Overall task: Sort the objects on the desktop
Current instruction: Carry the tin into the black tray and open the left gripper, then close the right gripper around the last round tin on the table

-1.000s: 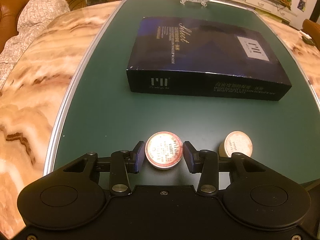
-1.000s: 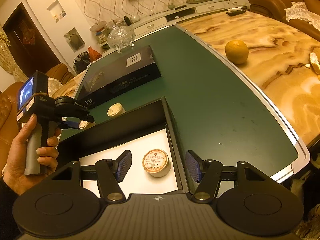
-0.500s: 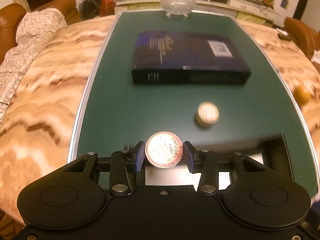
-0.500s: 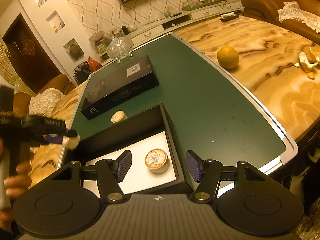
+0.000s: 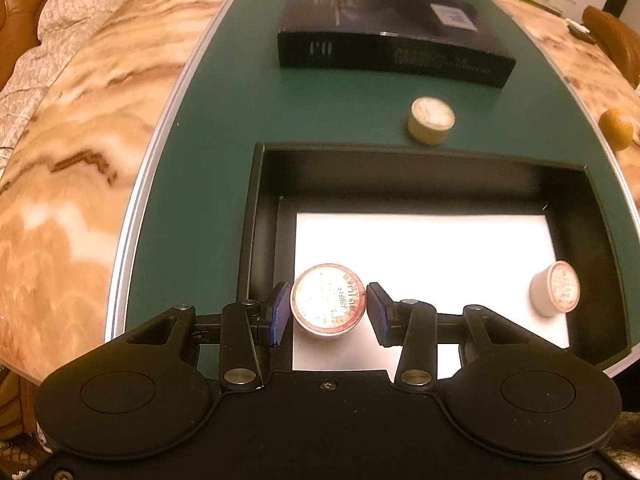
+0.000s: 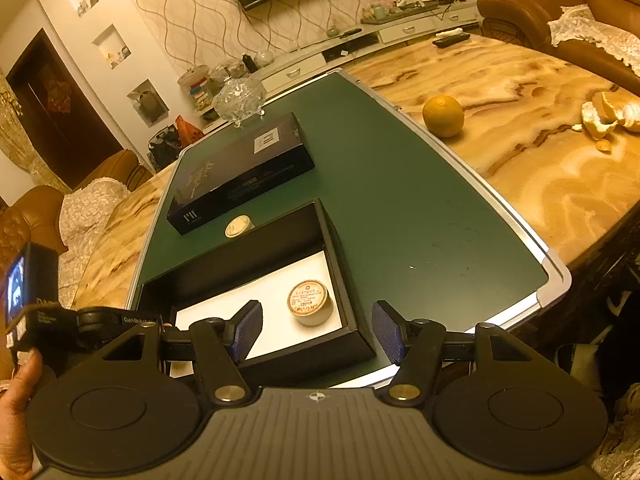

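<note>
The left gripper (image 5: 327,312) is closed on a small round tin (image 5: 328,306), one pad on each side of it, and the printed lid faces the camera. The tin hangs over the near left corner of the open black box (image 5: 256,216), above its white floor. So the relation that matters is simple: the place for the tin is directly under it, and I judge that the next move is only to lower it and let go. The tin is round and has no long side, so the turn of the wrist should not matter.

The right gripper (image 6: 316,330) is empty, with its jaws standing apart above the near right corner of the same box. A second tin (image 6: 310,303) already stands on the white floor, toward the right wall and well apart from the held one.

Farther away, a third tin (image 5: 431,120) stands on the green mat (image 5: 208,152), just behind the far wall of the box. It lies toward the right side, but I cannot say which hand is nearer to it. Behind it lies the dark closed box (image 5: 392,36). An orange (image 6: 443,116) rests on the marble table (image 6: 540,184), beside the mat.
</note>
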`<state>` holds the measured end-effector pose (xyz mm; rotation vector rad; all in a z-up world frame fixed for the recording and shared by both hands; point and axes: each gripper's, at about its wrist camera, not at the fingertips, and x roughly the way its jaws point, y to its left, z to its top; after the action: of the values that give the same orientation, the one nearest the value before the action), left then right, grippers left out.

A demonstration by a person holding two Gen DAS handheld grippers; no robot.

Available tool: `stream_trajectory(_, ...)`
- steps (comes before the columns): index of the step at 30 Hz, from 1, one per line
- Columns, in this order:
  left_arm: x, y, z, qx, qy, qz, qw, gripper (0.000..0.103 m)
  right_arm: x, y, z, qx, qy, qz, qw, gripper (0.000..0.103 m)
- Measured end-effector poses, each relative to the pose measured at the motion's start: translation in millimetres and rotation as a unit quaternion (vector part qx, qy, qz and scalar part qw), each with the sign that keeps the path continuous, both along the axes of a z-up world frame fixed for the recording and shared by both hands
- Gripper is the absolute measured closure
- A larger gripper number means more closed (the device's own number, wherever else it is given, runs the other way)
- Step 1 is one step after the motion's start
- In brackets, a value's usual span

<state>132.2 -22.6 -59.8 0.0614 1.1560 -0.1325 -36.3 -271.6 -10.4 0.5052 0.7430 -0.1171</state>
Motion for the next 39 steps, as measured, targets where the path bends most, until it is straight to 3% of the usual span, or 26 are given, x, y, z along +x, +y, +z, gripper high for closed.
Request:
stream_trajectory(20,-3,-5,-7,0.008,0.004,-0.007,0.9999,0.062,7,10,-6,-0.006,0.013,0.008,1.0,0.039)
stream_trajectory(26,-4,-5,-6,0.001,0.004,-0.011,0.9999,0.056,8,13,-3,-0.012,0.013,0.01,1.0,0.038)
stream_trajectory(32,-8,1,5,-0.026,-0.006,-0.012,0.9996,0.044,13,17,2,-0.022,0.013,0.013,1.0,0.035)
stream_trajectory(34,-12,4,12,-0.04,-0.013,-0.012,0.9991,0.028,17,20,5,-0.028,0.012,0.017,0.999,0.035)
stream_trajectory(39,-28,21,40,-0.078,-0.05,0.003,0.9957,0.017,40,30,18,-0.051,0.003,0.045,0.998,0.031)
